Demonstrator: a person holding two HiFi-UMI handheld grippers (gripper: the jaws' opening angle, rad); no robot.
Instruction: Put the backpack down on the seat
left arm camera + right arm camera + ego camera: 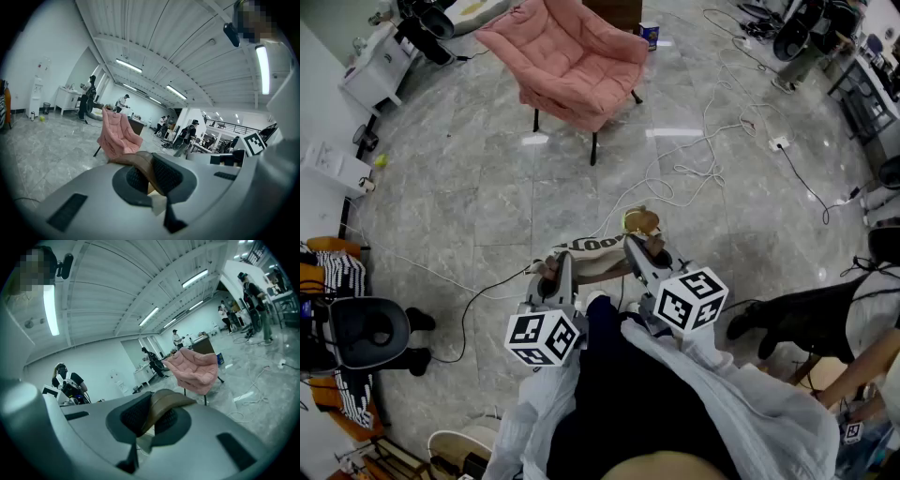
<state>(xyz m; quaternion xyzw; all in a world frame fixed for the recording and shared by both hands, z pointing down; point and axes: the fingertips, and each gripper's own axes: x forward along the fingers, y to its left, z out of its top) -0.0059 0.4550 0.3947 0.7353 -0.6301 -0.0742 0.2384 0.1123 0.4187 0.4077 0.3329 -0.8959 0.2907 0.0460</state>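
Note:
A beige backpack with brown straps hangs between my two grippers, above the floor and well short of the pink padded chair. My left gripper is shut on a brown strap. My right gripper is shut on the other brown strap. In the left gripper view the pink chair stands ahead beyond the left gripper. It also shows ahead and slightly right, as the pink chair, past the right gripper. The chair's seat holds nothing.
White cables and a power strip trail over the grey marble floor right of the chair. A blue can stands behind it. A black office chair is at the left; a person's legs at the right.

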